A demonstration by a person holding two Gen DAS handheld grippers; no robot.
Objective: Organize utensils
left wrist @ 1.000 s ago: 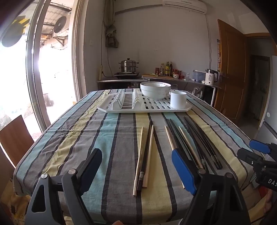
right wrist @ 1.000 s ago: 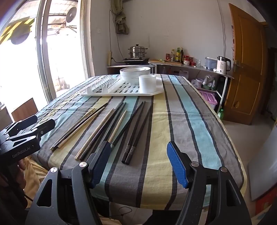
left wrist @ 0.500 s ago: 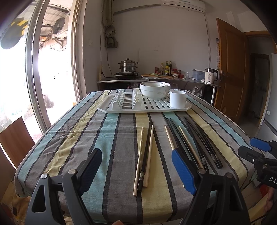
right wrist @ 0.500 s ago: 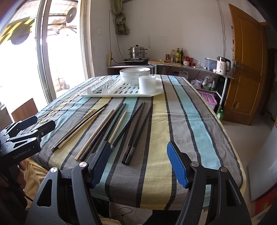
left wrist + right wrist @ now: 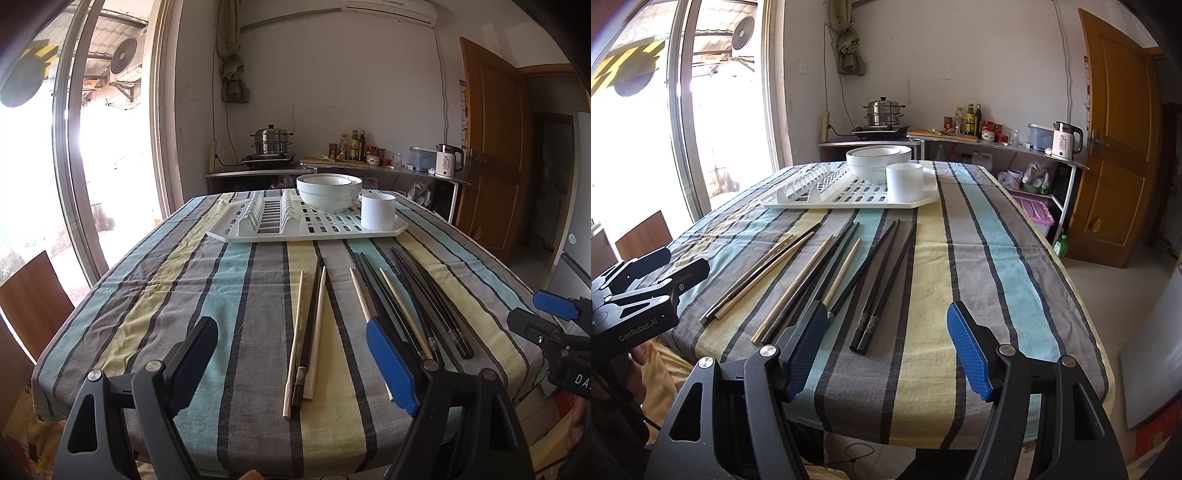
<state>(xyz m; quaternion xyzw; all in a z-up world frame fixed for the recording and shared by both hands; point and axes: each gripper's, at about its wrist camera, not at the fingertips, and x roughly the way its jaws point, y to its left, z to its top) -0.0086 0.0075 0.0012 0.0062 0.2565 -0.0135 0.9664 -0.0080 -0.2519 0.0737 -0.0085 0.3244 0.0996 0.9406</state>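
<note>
Several black and pale wooden chopsticks [image 5: 402, 299] lie loose on the striped tablecloth [image 5: 229, 295], pointing away from me; they also show in the right wrist view [image 5: 849, 273]. A white drying rack [image 5: 306, 225] at the far end holds stacked white bowls [image 5: 328, 192] and a white cup [image 5: 377, 211]. My left gripper [image 5: 291, 354] is open and empty over the table's near edge, above a small bundle of chopsticks [image 5: 306, 336]. My right gripper [image 5: 886, 347] is open and empty above the near ends of black chopsticks [image 5: 882, 284].
A wooden chair back [image 5: 29, 291] stands at the table's left. A counter [image 5: 960, 140] behind the table holds a steamer pot, bottles and a kettle. A wooden door [image 5: 1115, 140] is at the right. Glass doors are on the left.
</note>
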